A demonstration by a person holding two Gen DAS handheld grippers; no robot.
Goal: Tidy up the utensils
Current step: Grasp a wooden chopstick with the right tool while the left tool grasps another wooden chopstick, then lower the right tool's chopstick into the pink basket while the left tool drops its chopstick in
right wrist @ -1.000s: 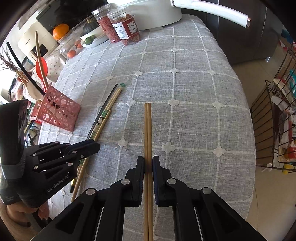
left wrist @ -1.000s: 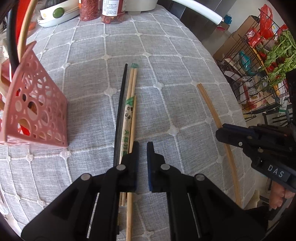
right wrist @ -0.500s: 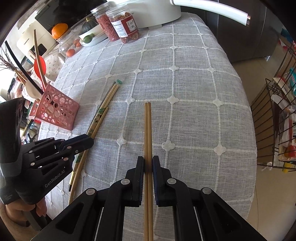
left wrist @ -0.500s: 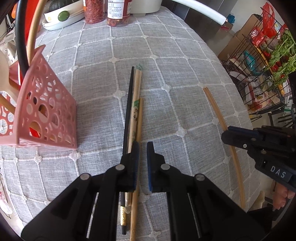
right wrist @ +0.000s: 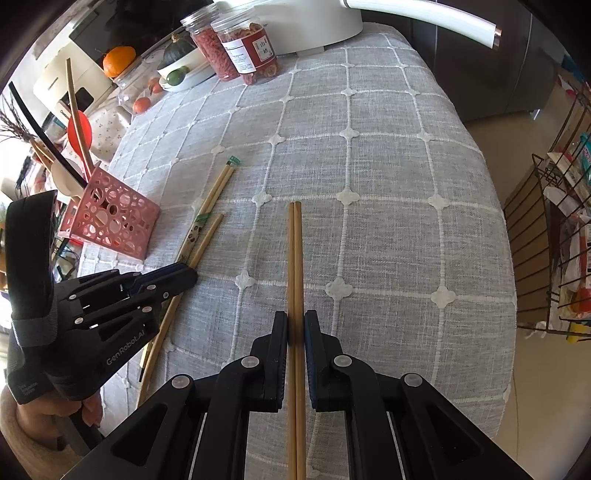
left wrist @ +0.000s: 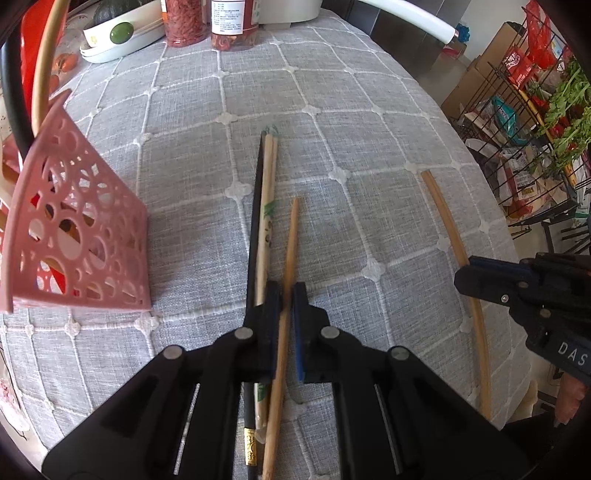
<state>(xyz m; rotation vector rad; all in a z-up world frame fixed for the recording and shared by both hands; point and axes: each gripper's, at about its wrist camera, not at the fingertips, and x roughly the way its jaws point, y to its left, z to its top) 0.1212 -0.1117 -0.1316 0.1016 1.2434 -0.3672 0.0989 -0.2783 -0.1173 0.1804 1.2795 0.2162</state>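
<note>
My left gripper (left wrist: 286, 297) is shut on a single wooden chopstick (left wrist: 291, 236), which angles to the right, away from a black chopstick (left wrist: 255, 229) and a printed paper-wrapped pair (left wrist: 266, 206) lying on the grey checked cloth. A pink perforated holder (left wrist: 74, 236) with utensils in it stands to the left. My right gripper (right wrist: 295, 321) is shut on a pair of wooden chopsticks (right wrist: 294, 251) that point straight ahead over the cloth. In the right wrist view the left gripper (right wrist: 181, 275) sits over the single stick (right wrist: 208, 236), near the holder (right wrist: 110, 218).
Two jars of red dried food (right wrist: 251, 48) and a white bowl with green fruit (left wrist: 118, 37) stand at the table's far end beside a white appliance (right wrist: 314, 22). A wire rack of groceries (left wrist: 535, 122) stands past the table's right edge.
The single wooden chopstick has swung to the right in my left gripper, away from the black and wrapped ones it lay beside. The right gripper and its pair have not moved.
</note>
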